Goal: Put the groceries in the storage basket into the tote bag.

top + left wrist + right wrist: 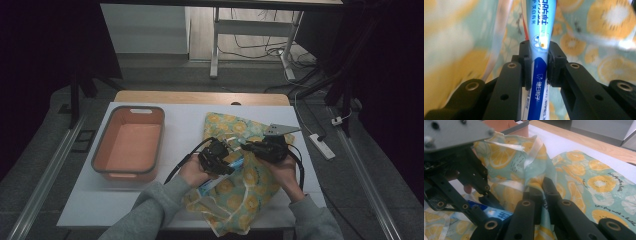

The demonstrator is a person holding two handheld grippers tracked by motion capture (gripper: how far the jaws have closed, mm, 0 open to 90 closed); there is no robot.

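**Toothpaste tube held at the mouth of the lemon-print bag**

We have the left tool (216, 156) closed on a blue and white toothpaste tube (539, 50); in the left gripper view the two black jaws press its sides just where the pale blue print turns dark blue. The right tool (267, 147) is clamped on a fold of the soft teal fabric bag printed with yellow lemon slices (584, 175), and in the right gripper view the cloth rises bunched between its jaws.

The bag lies toward the near right part of the white surface (185, 122), its lower end reaching the near edge. The tube sits over the bag's middle, its near end pointing at the near edge between our two hands. An empty orange plastic basin with a grey rim (131, 142) stands well apart toward the left edge.

We judge the tube light and fairly stiff along its length, but soft-walled and smooth: a hard squeeze would dent it and a weak one lets it slip. Gripping across its flat body, as now, seems the safest hold. The bag is limp and thin and will sag and fold wherever it is unsupported, so it is best held by a gathered pinch near its opening or by a strap. Whether the tube is going in or coming out we cannot tell.
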